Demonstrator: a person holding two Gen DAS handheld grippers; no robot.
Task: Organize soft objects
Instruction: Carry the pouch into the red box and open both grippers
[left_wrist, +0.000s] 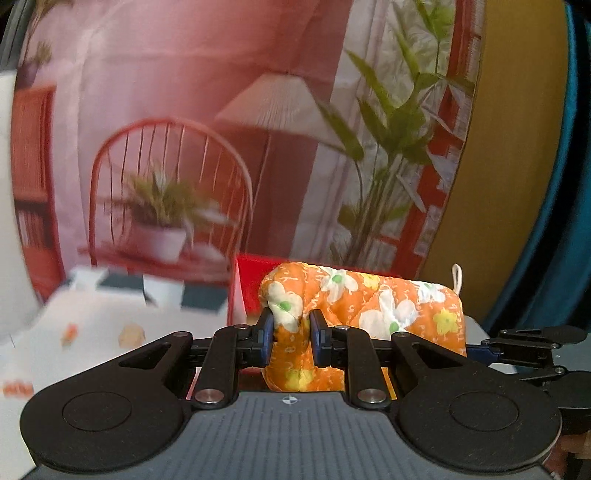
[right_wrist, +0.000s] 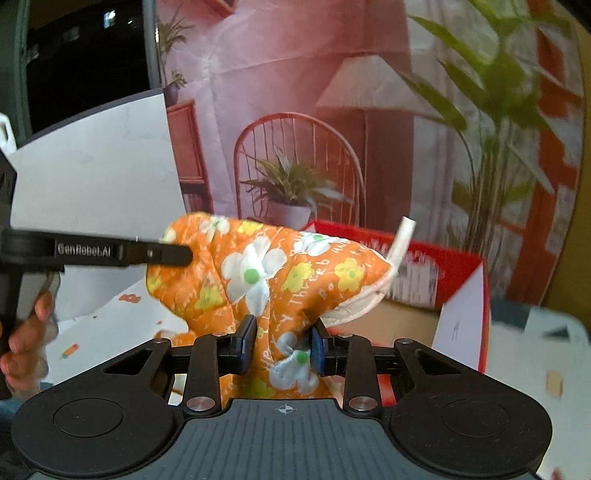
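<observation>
- The orange floral oven mitt (left_wrist: 364, 314) hangs in the air between the two grippers, its long axis running roughly 9 to 3 o'clock in both wrist views, with the white hanging loop (left_wrist: 457, 277) at the right-hand end.
- The left gripper (left_wrist: 291, 334) is clamped on the mitt's left end; its blue pads (left_wrist: 266, 328) bunch the quilted fabric into a tight fold between them.
- The right gripper (right_wrist: 282, 345) is pinched on the cuff end, fabric crumpled between its pads (right_wrist: 246, 345), with the white-trimmed opening just at its 1 o'clock.
- In the right wrist view the left gripper's black finger (right_wrist: 162, 254) comes in from 9 o'clock onto the mitt's far end, with a person's hand (right_wrist: 26, 343) behind it.
- The red cardboard box (right_wrist: 460, 295) lies beyond the mitt, at about 1 to 2 o'clock from the right gripper and 12 o'clock from the left, just behind the fabric.
- Judged from this, the right hand is nearer the box, so the cuff end would likely go in first.
- The patterned white tablecloth (left_wrist: 96, 325) lies below.
</observation>
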